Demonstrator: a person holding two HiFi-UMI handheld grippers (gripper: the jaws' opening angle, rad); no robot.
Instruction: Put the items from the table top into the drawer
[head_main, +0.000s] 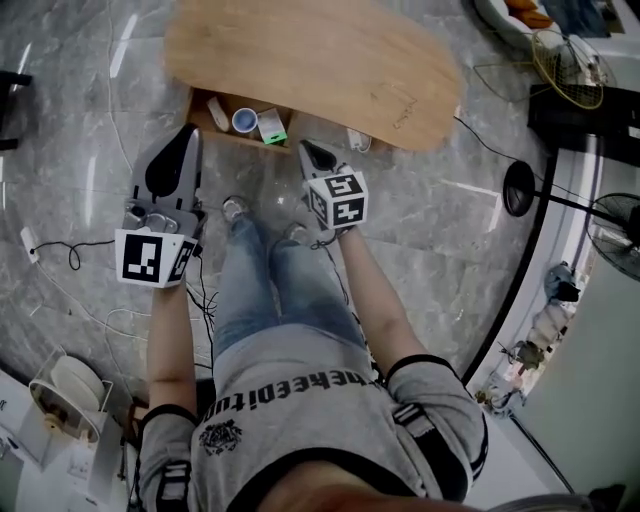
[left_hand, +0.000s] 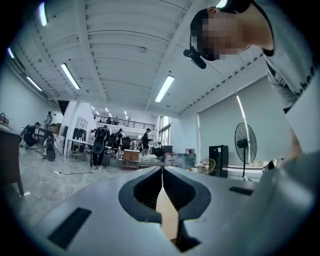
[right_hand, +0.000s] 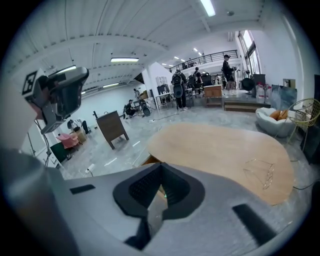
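Drawer (head_main: 225, 136) stands open under the near edge of the table top (head_main: 330, 60), just ahead of and below both gripper tips. It already holds a round blue-white thing (head_main: 245, 121) and a green-white box (head_main: 272, 127), so we judge most of the job done.

The table top is nearly bare. Only a clear thin-framed thing (right_hand: 260, 172), prob. glasses, lies on it, well ahead of the right gripper (right_hand: 161, 167) and off to its right. We'd take that as the item left to fetch, which is likely why the drawer is open.

Left gripper (left_hand: 161, 172): jaws together, pads meeting w/ nothing between. Right gripper: jaws also together, empty. Neither carries anything, and both hang clear of the drawer and the table top, touching neither.

Pose: both forearms reach fwd, one each side of our knees, w/ the marker cubes turned up toward the head camera. The left gripper points about level, so its view looks across the room and shows no table. The right gripper is pitched nose-down, w/ the table top spread ahead of and below its jaws, which suits a reach for the clear thing.
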